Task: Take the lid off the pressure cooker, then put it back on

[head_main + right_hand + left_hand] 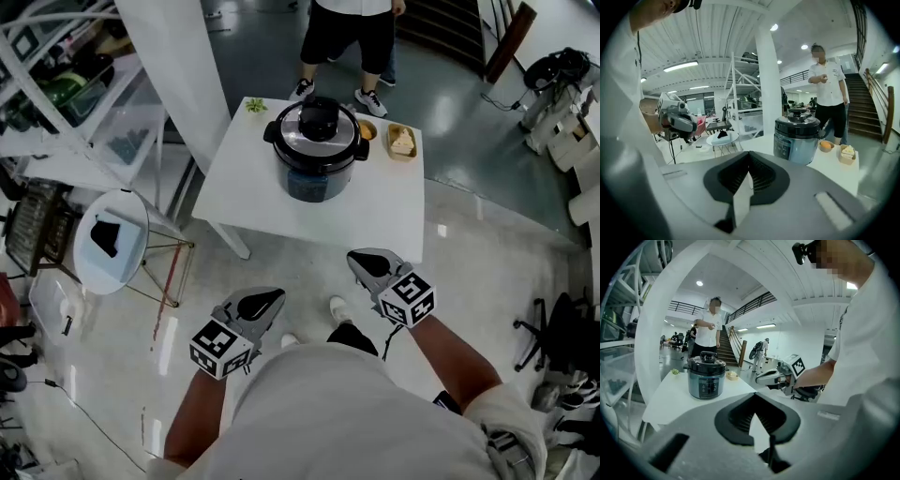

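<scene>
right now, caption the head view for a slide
Shut left gripper and right gripper short of the table; cooker lid on

— Where does the pressure cooker (317, 150) stand?
— On the bench (244, 202), toward its far edge, with the lid (319, 122) on top.
— And beside it?
— A bowl (367, 130) and a container (401, 142) lie to its right, a plant (256, 105) to its left. A person (349, 37) stands behind the bench.

Bystander (349, 37), far ahead of the right gripper (361, 261) beyond the table (246, 192): cut off above the waist by the head view's top edge. Pressure cooker (317, 150) ahead: panel print too small to read. Box (401, 142) to its right: contents unclear. Forearm (202, 422) behind the left gripper (258, 305): partly hidden by the shirt (356, 412).
</scene>
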### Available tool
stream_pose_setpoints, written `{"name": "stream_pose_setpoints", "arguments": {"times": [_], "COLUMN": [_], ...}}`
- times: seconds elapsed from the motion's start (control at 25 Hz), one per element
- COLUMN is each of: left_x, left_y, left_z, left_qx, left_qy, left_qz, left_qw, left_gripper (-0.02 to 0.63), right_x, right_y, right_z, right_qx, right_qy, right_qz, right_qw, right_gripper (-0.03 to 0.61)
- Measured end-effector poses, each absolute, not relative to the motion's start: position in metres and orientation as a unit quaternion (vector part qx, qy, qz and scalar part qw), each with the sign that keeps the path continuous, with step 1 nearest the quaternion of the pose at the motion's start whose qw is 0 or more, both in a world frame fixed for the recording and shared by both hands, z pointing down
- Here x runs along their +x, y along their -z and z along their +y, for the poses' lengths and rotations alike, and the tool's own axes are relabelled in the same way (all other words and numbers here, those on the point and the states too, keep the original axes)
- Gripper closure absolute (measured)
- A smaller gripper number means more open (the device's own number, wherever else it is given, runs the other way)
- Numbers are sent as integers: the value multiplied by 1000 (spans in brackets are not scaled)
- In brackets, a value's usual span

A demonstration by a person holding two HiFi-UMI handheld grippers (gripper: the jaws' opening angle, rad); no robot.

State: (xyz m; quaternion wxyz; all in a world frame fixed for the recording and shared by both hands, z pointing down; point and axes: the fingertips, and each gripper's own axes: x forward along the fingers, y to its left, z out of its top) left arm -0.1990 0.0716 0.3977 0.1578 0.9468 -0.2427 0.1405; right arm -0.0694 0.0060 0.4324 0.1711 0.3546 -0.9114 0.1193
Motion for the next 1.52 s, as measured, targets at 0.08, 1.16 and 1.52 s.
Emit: {"name": "stream_pose_setpoints", "arguments": {"times": [0.08, 1.16, 1.52], "left_x": [-198, -208, -214], "left_y": [-397, -406, -408], "left_z": [75, 116, 122], "left_qx": [949, 948, 947], "left_qy": [-141, -134, -140], "left_qz": [-237, -232, -229], "left_qw": [155, 170, 175], "left_gripper": [607, 607, 607], "right_x": [-71, -90, -96], "right_y": [-434, -447, -450], "right_z": [17, 93, 103], "right_qx": [358, 371, 370], "right_qy": [-123, -140, -140], "right_qz": [-910, -903, -902], "right_qw": [169, 166, 171], "right_gripper": [565, 565, 565]}}
